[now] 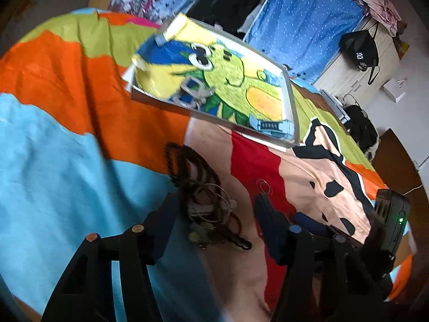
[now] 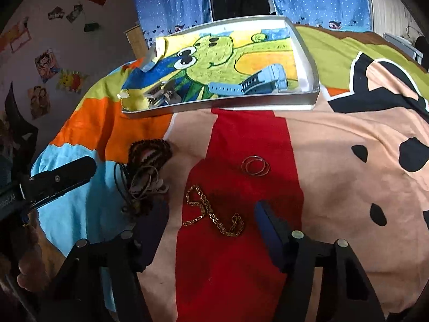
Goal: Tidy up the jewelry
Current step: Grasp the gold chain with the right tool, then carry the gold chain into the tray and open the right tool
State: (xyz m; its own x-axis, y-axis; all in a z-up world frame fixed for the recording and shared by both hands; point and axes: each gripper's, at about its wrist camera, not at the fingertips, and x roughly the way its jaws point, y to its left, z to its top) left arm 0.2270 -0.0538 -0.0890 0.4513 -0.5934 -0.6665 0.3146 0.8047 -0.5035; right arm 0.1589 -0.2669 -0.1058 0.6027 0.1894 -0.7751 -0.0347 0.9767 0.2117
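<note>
In the left wrist view a tangle of dark bead strings, cords and thin hoops [image 1: 206,204] lies on the bedspread. My left gripper [image 1: 215,201] stands open around it, and neither pad presses on it. In the right wrist view a gold chain [image 2: 211,214] lies curled on the red patch, with my right gripper [image 2: 211,204] open on either side and not touching it. Thin metal rings [image 2: 254,165] lie just beyond the chain. The same tangle [image 2: 144,171] shows to the left, beside a finger of the left gripper [image 2: 67,171].
A shallow white tray [image 2: 308,61] lined with a frog-picture cloth sits farther back on the bed. It holds a blue watch [image 2: 254,83] and a silver watch [image 2: 161,94]. Blue curtains [image 2: 171,2] hang behind. A hand [image 2: 29,268] shows at the lower left.
</note>
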